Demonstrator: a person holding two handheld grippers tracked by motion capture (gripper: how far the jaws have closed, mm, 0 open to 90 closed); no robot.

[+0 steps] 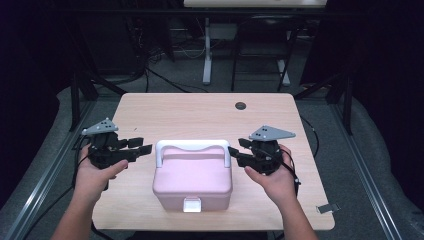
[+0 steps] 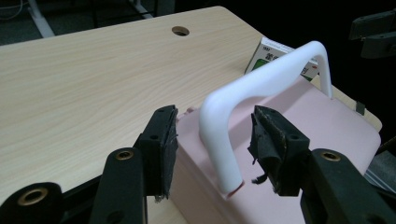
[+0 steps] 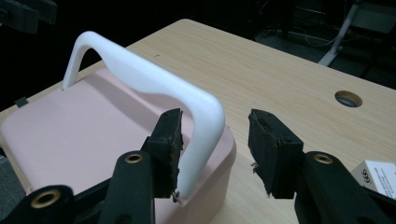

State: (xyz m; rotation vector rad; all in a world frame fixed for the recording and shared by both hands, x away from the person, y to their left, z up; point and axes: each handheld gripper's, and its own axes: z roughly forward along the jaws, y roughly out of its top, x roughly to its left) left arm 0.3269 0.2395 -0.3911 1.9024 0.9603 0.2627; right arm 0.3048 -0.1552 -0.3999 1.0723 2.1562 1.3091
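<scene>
A pink box [image 1: 192, 181] with a white carry handle [image 1: 192, 146] standing upright sits at the table's near middle. My left gripper [image 1: 144, 145] is at the box's left end. In the left gripper view its jaws [image 2: 212, 140] stand open on either side of the handle's left leg [image 2: 219, 149], with gaps on both sides. My right gripper [image 1: 236, 150] is at the right end. In the right gripper view it [image 3: 215, 135] is open around the handle's right leg [image 3: 201, 140], which lies close by one pad [image 3: 169, 140] and well apart from the other.
The wooden table [image 1: 200, 115] has a round cable hole [image 1: 241, 105] at the back. A small carton with green print [image 2: 275, 53] lies past the box near my right hand. A metal clip [image 1: 327, 208] sits at the front right corner. Desk legs and cables stand beyond.
</scene>
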